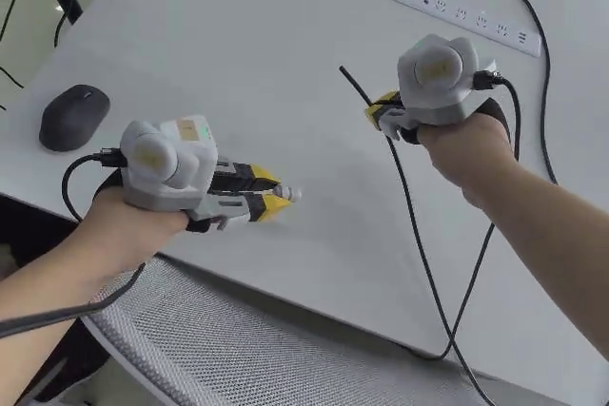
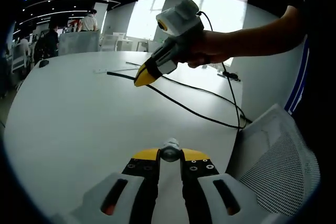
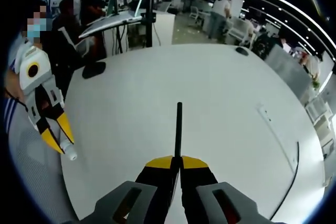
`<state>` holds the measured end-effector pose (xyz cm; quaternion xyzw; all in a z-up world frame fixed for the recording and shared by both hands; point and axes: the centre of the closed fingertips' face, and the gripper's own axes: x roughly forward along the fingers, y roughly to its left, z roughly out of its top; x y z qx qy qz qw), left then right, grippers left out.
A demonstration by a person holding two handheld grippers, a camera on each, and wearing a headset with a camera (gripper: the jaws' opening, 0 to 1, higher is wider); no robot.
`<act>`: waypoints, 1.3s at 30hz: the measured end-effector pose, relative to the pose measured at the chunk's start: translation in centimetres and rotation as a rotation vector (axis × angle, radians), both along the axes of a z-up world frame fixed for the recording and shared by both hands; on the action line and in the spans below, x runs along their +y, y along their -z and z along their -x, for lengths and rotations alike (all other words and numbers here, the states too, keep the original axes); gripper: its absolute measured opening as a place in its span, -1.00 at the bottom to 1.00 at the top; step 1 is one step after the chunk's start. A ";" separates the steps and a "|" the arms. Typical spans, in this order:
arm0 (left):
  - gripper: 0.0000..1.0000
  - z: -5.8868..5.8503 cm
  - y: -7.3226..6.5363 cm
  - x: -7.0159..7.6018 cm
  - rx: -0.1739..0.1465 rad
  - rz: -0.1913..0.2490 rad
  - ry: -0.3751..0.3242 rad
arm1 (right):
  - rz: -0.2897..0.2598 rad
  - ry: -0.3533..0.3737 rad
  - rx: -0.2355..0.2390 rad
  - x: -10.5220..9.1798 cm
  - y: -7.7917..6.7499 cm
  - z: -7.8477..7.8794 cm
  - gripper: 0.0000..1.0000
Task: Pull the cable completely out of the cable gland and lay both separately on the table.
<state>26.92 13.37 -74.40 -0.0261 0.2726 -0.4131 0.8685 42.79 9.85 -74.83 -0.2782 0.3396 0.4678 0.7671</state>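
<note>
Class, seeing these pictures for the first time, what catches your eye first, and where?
The left gripper, low over the white table, pinches a small pale cable gland at its tips. The right gripper, held apart from it, clamps the black cable, whose free end juts forward.

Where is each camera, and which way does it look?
Head view: on the person's head, looking down at the table; both arms show, left gripper shut on the gland, right gripper on the cable.
Left gripper view: on the left gripper, looking along its jaws and the gland, toward the right gripper and arm.
Right gripper view: on the right gripper, looking along the cable over the table; left gripper at one side.
Shared: all three show gland and cable apart.
</note>
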 end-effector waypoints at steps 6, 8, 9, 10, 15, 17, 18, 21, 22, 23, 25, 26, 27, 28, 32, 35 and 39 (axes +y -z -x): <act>-0.69 -0.2 0.9 0.9 0.004 0.000 -0.002 | 0.018 -0.063 -0.012 2.5 0.8 -0.1 -1.00; -0.69 -0.2 1.2 1.3 0.007 0.001 -0.005 | 0.018 -0.078 -0.009 3.3 1.0 -0.1 -1.00; -0.69 -0.2 1.3 1.4 0.008 0.002 -0.006 | 0.020 -0.092 -0.010 3.8 1.1 0.0 -1.00; -0.69 -0.2 1.6 1.5 0.009 0.001 -0.006 | 0.024 -0.115 -0.015 4.4 1.3 0.1 -1.00; -0.69 -0.2 2.5 2.2 0.018 0.000 -0.014 | 0.040 -0.187 -0.021 6.8 2.4 0.3 -1.00; -0.69 -0.3 2.7 2.5 0.016 0.001 -0.018 | 0.052 -0.225 -0.023 7.7 2.7 0.6 -1.00; -0.69 -0.4 2.8 2.6 0.017 0.004 -0.023 | 0.047 -0.250 -0.022 8.2 2.9 0.9 -1.00; -0.69 -0.5 3.3 2.8 0.014 0.002 -0.028 | 0.066 -0.329 -0.031 9.5 3.5 1.8 -1.00; -0.69 -0.5 3.5 2.8 0.018 0.002 -0.030 | 0.070 -0.350 -0.033 9.9 3.7 2.0 -1.00; -0.69 -0.4 3.7 2.8 0.016 0.002 -0.031 | 0.069 -0.377 -0.033 10.4 4.3 1.9 -1.00; -0.69 -0.5 4.0 2.8 0.019 0.001 -0.032 | 0.071 -0.405 -0.032 10.9 4.7 2.3 -1.00; -0.69 -0.5 4.2 2.9 0.018 -0.001 -0.033 | 0.070 -0.415 -0.025 11.2 4.9 2.5 -1.00; -0.69 -0.5 4.3 2.9 0.016 0.000 -0.037 | 0.069 -0.422 -0.014 11.5 5.3 2.7 -1.00; -0.69 -0.6 4.4 2.9 0.017 0.003 -0.041 | 0.070 -0.433 -0.009 11.7 5.5 2.9 -1.00; -0.69 -0.5 4.8 2.9 0.014 0.003 -0.040 | 0.086 -0.471 -0.001 11.9 6.9 3.4 -1.00; -0.69 -0.5 5.1 3.0 0.016 -0.002 -0.040 | 0.086 -0.481 0.006 12.0 7.3 3.4 -1.00; -0.69 -0.5 5.3 3.0 0.014 -0.003 -0.046 | 0.094 -0.491 0.001 12.0 7.2 3.4 -1.00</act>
